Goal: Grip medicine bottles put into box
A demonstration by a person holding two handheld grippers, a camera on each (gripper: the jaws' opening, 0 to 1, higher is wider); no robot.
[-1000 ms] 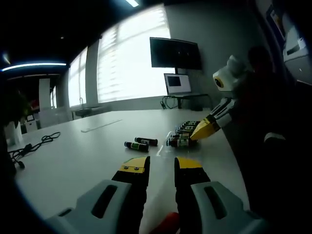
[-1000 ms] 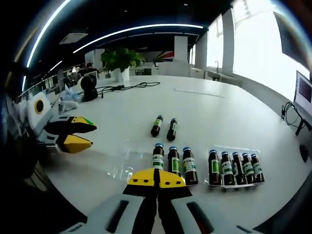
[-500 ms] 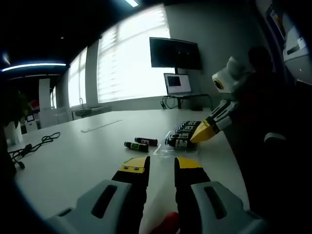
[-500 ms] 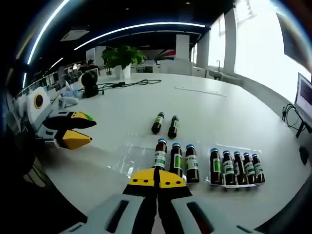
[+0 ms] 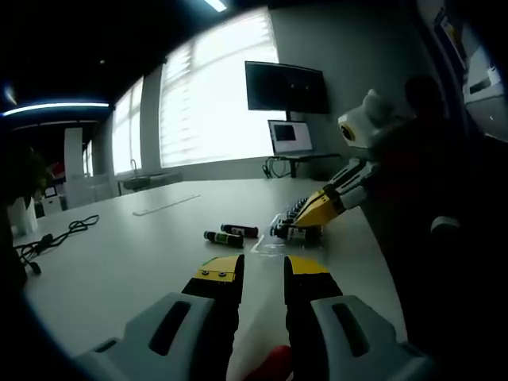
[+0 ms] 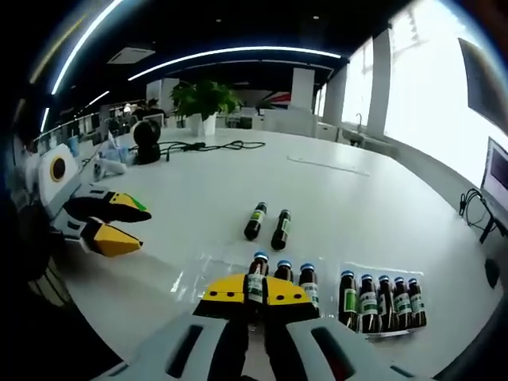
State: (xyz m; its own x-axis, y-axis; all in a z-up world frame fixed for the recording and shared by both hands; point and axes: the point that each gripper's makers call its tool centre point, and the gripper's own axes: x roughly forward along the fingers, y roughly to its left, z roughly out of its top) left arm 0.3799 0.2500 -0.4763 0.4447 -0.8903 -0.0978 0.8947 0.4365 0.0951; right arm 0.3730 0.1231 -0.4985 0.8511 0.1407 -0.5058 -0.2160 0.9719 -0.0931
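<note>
In the right gripper view, the right gripper (image 6: 255, 290) stood at the near edge of the white table (image 6: 381, 214), its yellow jaws parted narrowly around the nearest of three upright medicine bottles (image 6: 255, 282) in a clear tray (image 6: 194, 274); whether they pinched it could not be told. Five more bottles (image 6: 381, 302) stood in a second tray just beside. Two loose bottles (image 6: 267, 225) lay nearer the table's middle. The left gripper (image 5: 263, 278) hovered over the table edge with jaws apart, holding nothing.
</note>
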